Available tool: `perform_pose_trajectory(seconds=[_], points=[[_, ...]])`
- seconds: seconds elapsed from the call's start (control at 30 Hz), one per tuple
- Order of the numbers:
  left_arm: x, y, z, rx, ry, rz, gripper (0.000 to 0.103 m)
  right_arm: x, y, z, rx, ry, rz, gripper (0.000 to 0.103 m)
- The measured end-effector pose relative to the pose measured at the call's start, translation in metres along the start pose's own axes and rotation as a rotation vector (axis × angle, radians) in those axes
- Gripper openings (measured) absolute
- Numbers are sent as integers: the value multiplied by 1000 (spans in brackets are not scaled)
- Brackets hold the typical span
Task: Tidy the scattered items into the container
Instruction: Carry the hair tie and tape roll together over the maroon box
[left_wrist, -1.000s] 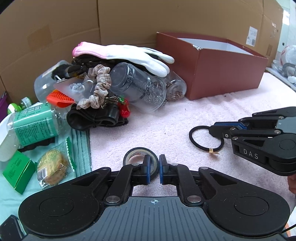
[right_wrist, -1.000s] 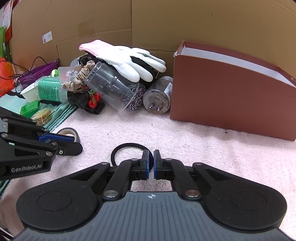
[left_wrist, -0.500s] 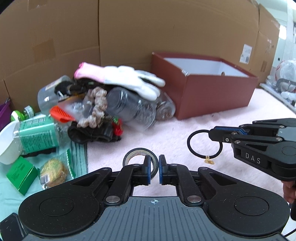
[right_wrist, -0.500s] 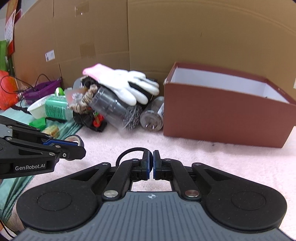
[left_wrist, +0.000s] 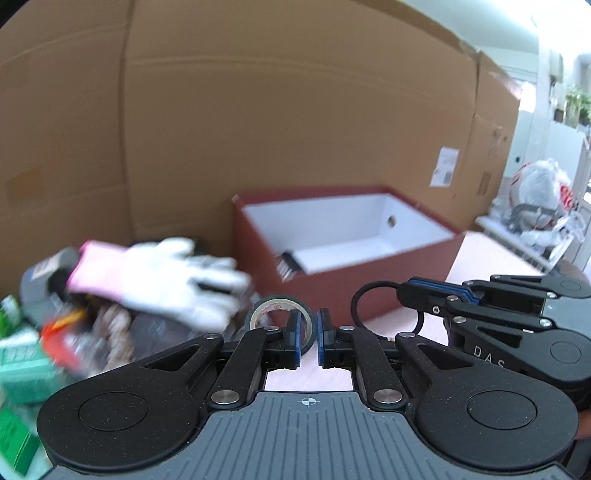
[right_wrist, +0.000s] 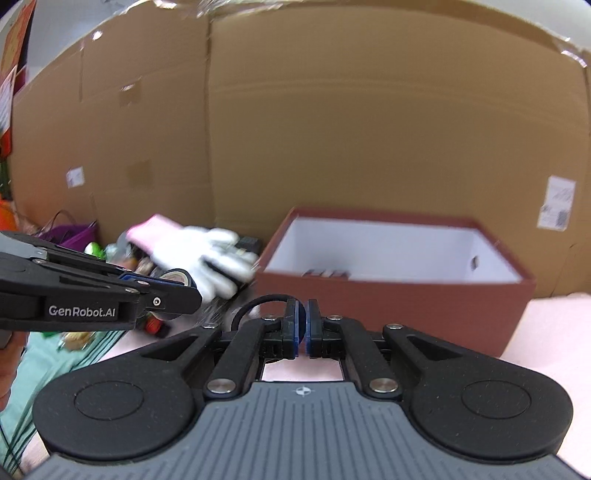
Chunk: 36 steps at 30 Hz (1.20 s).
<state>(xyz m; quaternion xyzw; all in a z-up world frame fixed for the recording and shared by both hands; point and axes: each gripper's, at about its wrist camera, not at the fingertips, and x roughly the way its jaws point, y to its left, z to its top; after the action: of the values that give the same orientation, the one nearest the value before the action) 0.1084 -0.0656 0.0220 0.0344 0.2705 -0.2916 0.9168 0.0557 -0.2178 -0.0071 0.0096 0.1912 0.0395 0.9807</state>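
The left gripper (left_wrist: 307, 338) is clamped on a roll of tape (left_wrist: 279, 312), the roll pinched by its rim between the blue pads and held clear of the pink cloth surface (left_wrist: 476, 251). In the right wrist view the same roll (right_wrist: 177, 277) is seen at the tip of the left gripper (right_wrist: 184, 291), raised in front of the pile of clutter. The right gripper (right_wrist: 302, 332) is closed on a black hair tie (right_wrist: 255, 302), the loop curving out to the left of its pads; from the left wrist view the loop (left_wrist: 373, 295) is seen hanging from the right gripper's tip (left_wrist: 406, 291), off the surface and in front of the box's near wall.

The container, a red-brown box (right_wrist: 388, 314) with a white inside, is set toward the back of the surface against the cardboard wall (right_wrist: 332, 129). A small dark item (left_wrist: 290, 264) is seen lying in the box at its near left corner; what it is cannot be told. Both grippers are held short of the box's near wall, side by side.

At the left side of the surface the remaining clutter is heaped and blurred: a white glove (left_wrist: 177, 280) with a pink cuff is draped over the top, with a beige scrunchie (left_wrist: 110, 325) and an orange item (left_wrist: 61, 325) below it and green packaging (left_wrist: 22, 365) at the left edge.
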Motion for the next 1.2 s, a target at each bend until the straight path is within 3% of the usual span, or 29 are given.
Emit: perform_pose_trajectory(seconds=[0.27,0.47,0.8,1.2], points=[[53,-25,54,6,11,-91,3,13,-50,31,31,-54,-74,4],[112,-32,83,-45,80,-148,3,47,-94,50,74,-19,-126,4],[206,-27,89,-95,232,-131,4,130,-143,56,84,167,-159,4],[258,-21,83,-115,377,-86,4,198,-164,49,45,372,-192,4]])
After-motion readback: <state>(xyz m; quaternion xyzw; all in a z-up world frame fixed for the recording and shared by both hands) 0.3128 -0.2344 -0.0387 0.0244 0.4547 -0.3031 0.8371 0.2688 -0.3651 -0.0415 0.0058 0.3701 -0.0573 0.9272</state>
